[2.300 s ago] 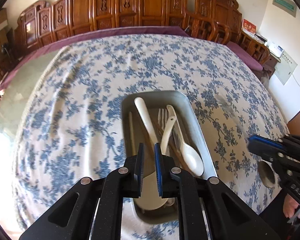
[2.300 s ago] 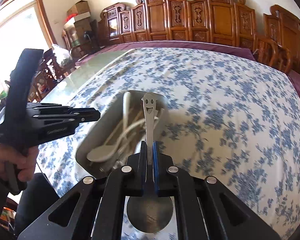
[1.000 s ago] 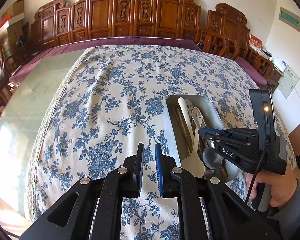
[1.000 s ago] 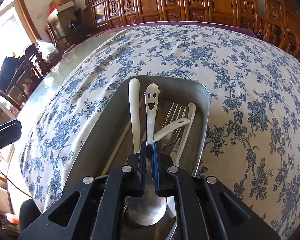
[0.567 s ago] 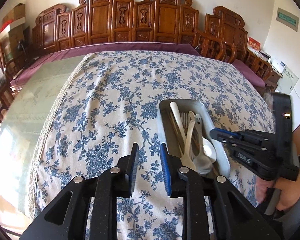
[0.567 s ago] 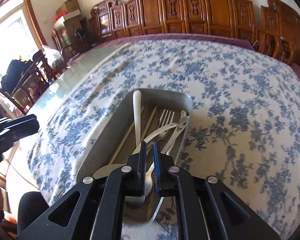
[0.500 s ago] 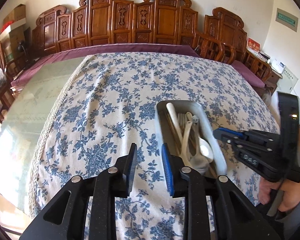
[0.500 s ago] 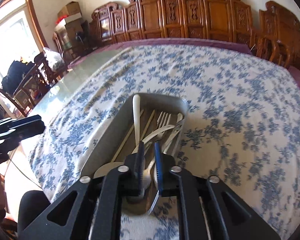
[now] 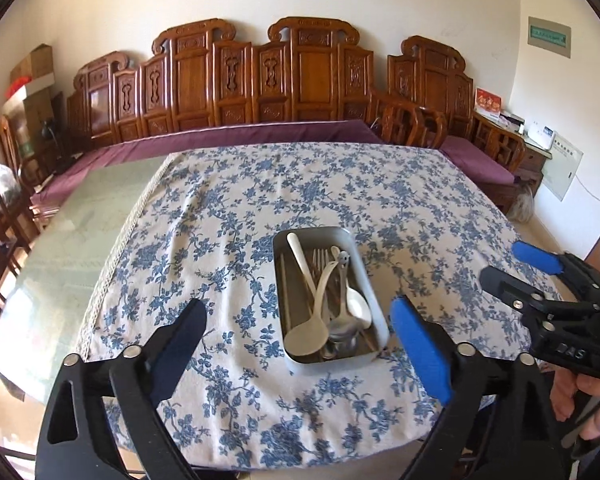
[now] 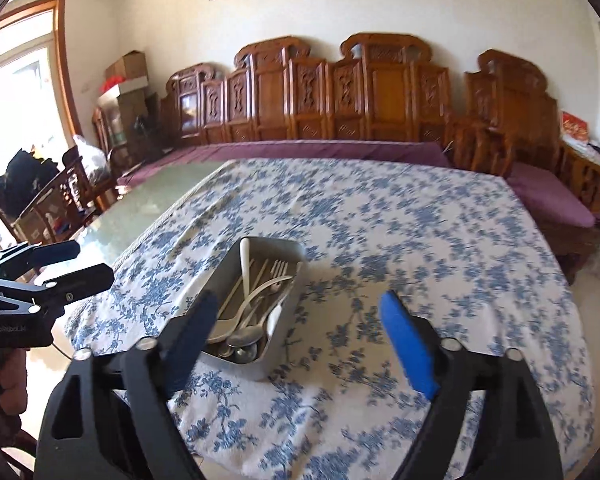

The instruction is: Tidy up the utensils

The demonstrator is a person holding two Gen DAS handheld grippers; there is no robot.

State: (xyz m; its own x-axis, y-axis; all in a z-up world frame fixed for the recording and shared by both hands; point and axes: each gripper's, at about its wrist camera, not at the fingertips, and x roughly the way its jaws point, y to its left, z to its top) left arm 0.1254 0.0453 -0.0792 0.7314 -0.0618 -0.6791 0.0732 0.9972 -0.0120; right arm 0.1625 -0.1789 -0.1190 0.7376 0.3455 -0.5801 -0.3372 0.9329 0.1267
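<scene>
A grey metal tray (image 9: 287,344) sits on the blue-flowered tablecloth near the table's front edge. In it lie a white ladle (image 9: 306,334), a white spoon (image 9: 358,304), a smiley-handled metal spoon (image 9: 343,260), a fork (image 9: 320,256) and chopsticks. The tray also shows in the right wrist view (image 10: 288,300). My left gripper (image 9: 298,320) is wide open and empty, held back above the table's front edge. My right gripper (image 10: 298,316) is wide open and empty, to the right of the tray; it shows in the left wrist view (image 9: 512,268).
The tablecloth (image 9: 400,208) covers the right part of a glass-topped table (image 9: 72,232). Carved wooden benches with purple cushions (image 9: 260,132) line the far and right sides. Chairs and boxes (image 10: 52,200) stand at the left.
The right gripper let go of the smiley spoon, which now lies in the tray. Both grippers have opened wide and pulled back and up from the tray.
</scene>
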